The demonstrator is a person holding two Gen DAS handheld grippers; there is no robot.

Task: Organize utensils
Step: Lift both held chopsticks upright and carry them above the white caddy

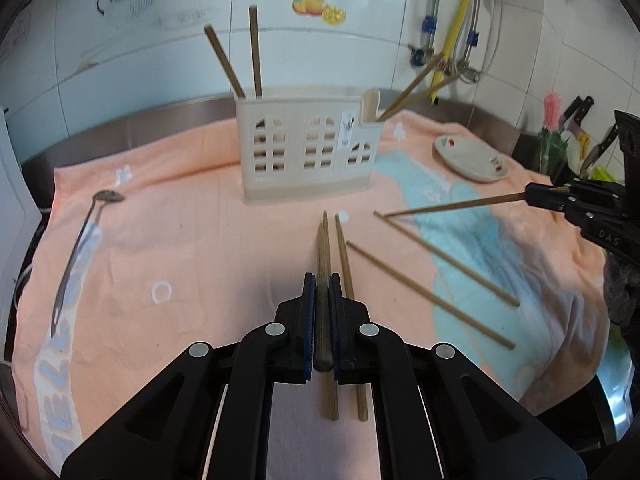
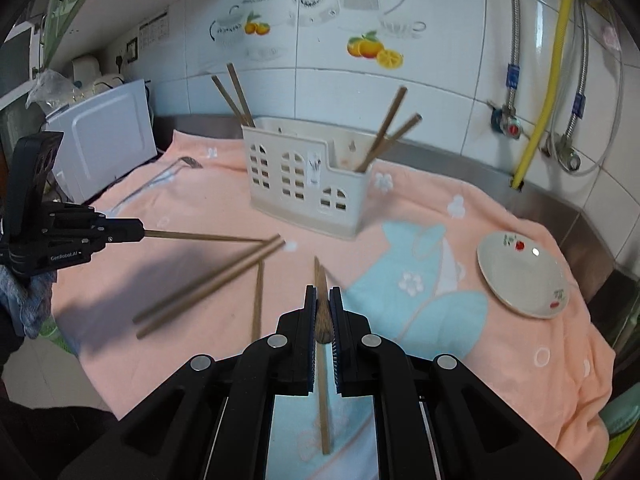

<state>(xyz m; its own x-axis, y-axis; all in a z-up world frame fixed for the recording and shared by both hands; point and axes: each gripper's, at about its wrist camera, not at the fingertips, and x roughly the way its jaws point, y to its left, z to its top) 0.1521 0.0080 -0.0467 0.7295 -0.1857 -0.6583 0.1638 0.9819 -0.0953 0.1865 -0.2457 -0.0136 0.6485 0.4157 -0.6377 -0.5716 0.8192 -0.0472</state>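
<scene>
The left gripper's (image 1: 322, 284) fingers (image 1: 308, 308) are clamped on a chopstick (image 1: 322, 252) that juts past their tips toward the holder (image 1: 306, 148) at upper centre. The right gripper (image 2: 323, 298) likewise pinches another chopstick (image 2: 320, 280), tip forward. Loose chopsticks (image 1: 430, 292) lie on the towel (image 1: 200, 240) lower right of the holder; a spoon (image 1: 80, 248) lies at left.

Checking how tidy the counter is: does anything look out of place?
Yes. Loose chopsticks lie scattered at odd angles on the towel, and a spoon lies off to the side, all outside the holder. Each pair of tongs grips one chopstick.
</scene>
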